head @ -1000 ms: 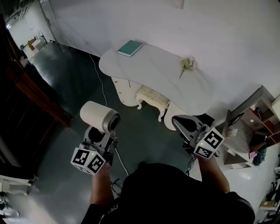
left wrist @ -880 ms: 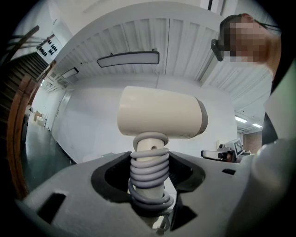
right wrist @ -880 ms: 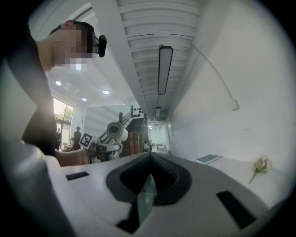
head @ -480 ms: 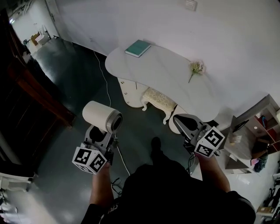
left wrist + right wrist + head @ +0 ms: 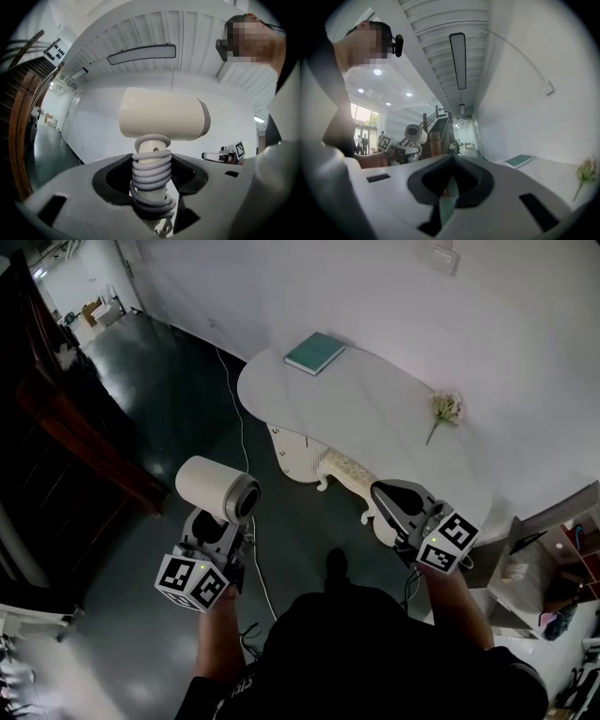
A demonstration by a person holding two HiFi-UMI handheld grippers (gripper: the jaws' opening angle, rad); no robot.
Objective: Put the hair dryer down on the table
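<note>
We hold the dryer [image 5: 217, 488] upright, left tool [image 5: 214, 532] clenched on its cord-wound handle [image 5: 151, 165] so the barrel rides clear, well short of the white table [image 5: 375, 413] bearing a book [image 5: 315, 352] and flower [image 5: 443, 411] across dark floor [image 5: 173, 404] by a white wall [image 5: 534, 343]; our right tool [image 5: 394, 502] is closed on nothing.

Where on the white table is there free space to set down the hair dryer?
The widest bare patch of the table lies between the teal book at its far left end and the flower near the right. The near edge below the flower is bare too. Nowhere is crowded.
</note>
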